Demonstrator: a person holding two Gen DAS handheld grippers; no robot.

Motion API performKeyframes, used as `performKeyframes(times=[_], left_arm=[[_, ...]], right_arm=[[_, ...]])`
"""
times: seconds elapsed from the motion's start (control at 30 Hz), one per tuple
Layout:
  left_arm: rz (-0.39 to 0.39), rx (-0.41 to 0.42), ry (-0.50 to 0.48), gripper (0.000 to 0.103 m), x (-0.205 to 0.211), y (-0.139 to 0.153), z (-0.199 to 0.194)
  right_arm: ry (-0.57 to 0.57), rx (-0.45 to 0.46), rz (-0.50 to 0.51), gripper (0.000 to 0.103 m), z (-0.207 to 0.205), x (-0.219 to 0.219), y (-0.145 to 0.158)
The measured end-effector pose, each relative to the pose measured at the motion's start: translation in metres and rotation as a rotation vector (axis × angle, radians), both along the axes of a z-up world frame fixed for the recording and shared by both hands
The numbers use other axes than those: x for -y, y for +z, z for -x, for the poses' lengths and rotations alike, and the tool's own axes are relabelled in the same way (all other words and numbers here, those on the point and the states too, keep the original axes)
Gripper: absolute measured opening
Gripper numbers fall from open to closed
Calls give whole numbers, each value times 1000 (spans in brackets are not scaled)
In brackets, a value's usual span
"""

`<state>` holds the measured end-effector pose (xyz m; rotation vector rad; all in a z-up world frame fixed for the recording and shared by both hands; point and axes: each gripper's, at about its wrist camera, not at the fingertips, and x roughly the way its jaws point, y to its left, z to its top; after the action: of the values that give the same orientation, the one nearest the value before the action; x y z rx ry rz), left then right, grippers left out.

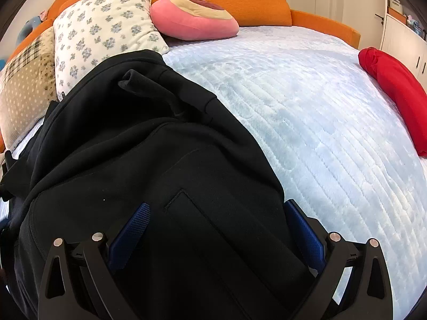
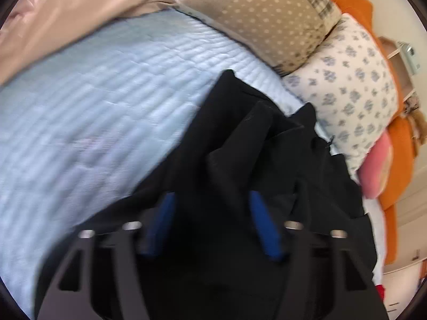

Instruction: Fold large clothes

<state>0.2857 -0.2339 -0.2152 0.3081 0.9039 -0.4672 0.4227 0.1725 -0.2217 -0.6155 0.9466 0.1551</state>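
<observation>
One black garment on the bed, a tool at each end of it.

Left wrist view: one black garment (image 1: pixel 138 144) lies on the pale blue bedspread (image 1: pixel 307 122), its long axis running from the left tool (image 1: pixel 216 229) up toward the floral pillow (image 1: pixel 106 29). The tool's two blue pads (image 1: pixel 132 230) stand wide apart with the cloth bunched between them; whether they pinch it cannot be told. Also counted: one patchwork pillow (image 1: pixel 24 80), one pink cushion (image 1: pixel 194 18), one red garment (image 1: pixel 395 85), well apart at the far edge.

Right wrist view, blurred: the same garment (image 2: pixel 267 144) fills the spread pads of the right tool (image 2: pixel 213 224); grip cannot be told. One beige blanket (image 2: pixel 74 10) lies at the far corner.
</observation>
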Motion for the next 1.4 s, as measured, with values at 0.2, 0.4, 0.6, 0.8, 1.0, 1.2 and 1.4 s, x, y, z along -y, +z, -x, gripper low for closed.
performKeyframes(times=[0.2, 0.4, 0.6, 0.8, 1.0, 1.2, 1.4], left_arm=[[15, -9, -1, 100, -2, 0, -2], [91, -67, -19, 100, -15, 8, -9], [198, -237, -50, 100, -63, 29, -30], [262, -236, 139, 100, -175, 66, -70], [271, -171, 424, 100, -287, 86, -157], [351, -238, 415, 100, -312, 75, -227], [480, -346, 430, 100, -313, 39, -254]], right_arm=[[145, -63, -143, 98, 46, -23, 46], [199, -17, -388, 97, 64, 46, 143], [90, 36, -570, 98, 46, 199, 219], [-122, 147, -610, 98, 43, 359, 202], [-225, 58, -590, 97, 35, 405, 105], [-278, -23, -576, 97, 25, 401, 25], [-263, -51, -560, 98, 24, 385, 3]])
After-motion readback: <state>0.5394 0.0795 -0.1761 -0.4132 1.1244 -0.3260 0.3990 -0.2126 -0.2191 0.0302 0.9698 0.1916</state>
